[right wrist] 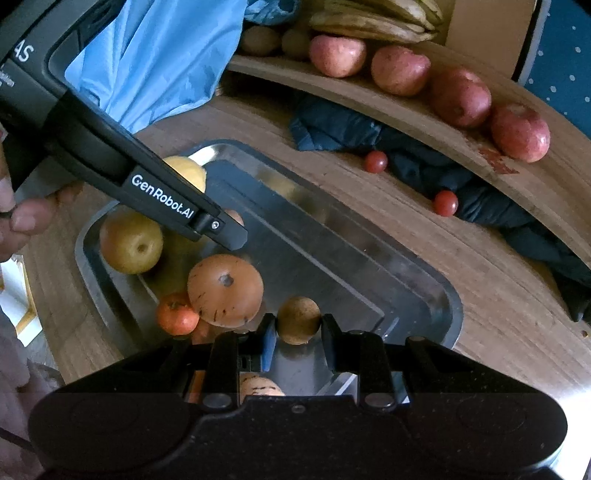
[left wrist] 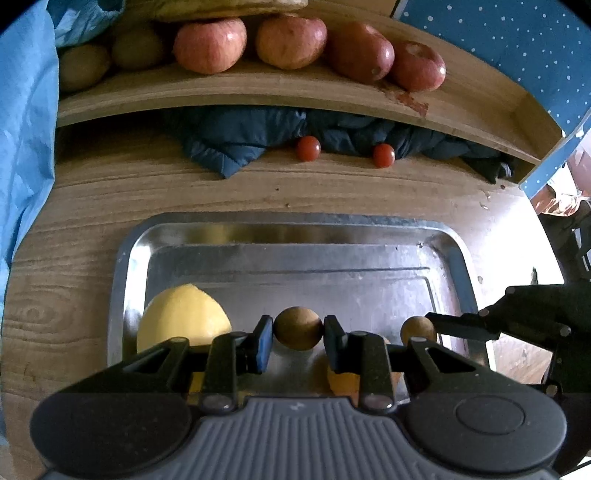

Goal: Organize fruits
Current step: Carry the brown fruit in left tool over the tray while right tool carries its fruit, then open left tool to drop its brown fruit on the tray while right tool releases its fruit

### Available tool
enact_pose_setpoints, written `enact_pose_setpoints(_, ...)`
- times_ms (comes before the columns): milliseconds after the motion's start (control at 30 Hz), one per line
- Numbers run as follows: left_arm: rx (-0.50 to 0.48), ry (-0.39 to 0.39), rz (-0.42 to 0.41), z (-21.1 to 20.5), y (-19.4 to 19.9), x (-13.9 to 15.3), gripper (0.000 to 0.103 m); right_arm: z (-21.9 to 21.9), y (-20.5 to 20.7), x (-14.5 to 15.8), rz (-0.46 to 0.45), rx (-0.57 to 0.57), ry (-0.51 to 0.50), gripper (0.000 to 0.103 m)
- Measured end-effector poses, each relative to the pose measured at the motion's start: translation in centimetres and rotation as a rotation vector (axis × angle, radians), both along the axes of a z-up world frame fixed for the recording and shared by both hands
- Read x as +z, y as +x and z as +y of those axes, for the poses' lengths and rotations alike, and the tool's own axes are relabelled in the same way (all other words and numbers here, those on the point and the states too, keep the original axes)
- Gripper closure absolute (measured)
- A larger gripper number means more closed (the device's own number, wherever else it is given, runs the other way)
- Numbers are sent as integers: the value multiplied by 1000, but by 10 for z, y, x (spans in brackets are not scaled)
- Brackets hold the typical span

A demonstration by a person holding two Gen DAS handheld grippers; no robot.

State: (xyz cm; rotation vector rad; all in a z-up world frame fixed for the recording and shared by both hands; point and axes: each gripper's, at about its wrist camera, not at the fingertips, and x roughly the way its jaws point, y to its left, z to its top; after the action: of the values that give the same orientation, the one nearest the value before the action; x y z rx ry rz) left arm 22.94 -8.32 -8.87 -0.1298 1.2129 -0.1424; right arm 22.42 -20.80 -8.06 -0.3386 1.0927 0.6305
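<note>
My left gripper is shut on a small brown round fruit just above the metal tray. My right gripper is shut on a second small brown fruit over the tray's near corner; that fruit also shows in the left wrist view. In the tray lie a yellow lemon, a yellow-green pear, an orange persimmon and a small tangerine. The left gripper's body reaches in over the tray and hides part of the lemon.
A wooden shelf behind holds several red apples, kiwis and bananas. Two cherry tomatoes lie on the wooden table by a dark blue cloth. A blue plastic bag hangs at left.
</note>
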Motion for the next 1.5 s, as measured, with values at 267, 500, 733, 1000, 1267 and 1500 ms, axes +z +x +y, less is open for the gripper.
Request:
enact_pose_setpoints(267,12,9,9,-1,-3,2,71,1,-3,0,11,26,-6,75)
enact_pose_setpoints(500,22,14,18,-1,-5,1,71,2,-2,1,11,45,-9,75)
enact_pose_setpoints(733,29,19,27,-1,-7,1,70,1,-2,1,11,45,-9,74)
enact_pose_setpoints(1000,35,23,23,-2,-11,6,70,-3,-5,4,4,32,-3,73)
enact_pose_setpoints(1267,47,14,6,-3,-17,20,54,-12,-11,14,-18,12,11,65)
enact_pose_setpoints(1500,42,12,-25,-5,-30,40,41,-23,-21,28,-36,3,28,55)
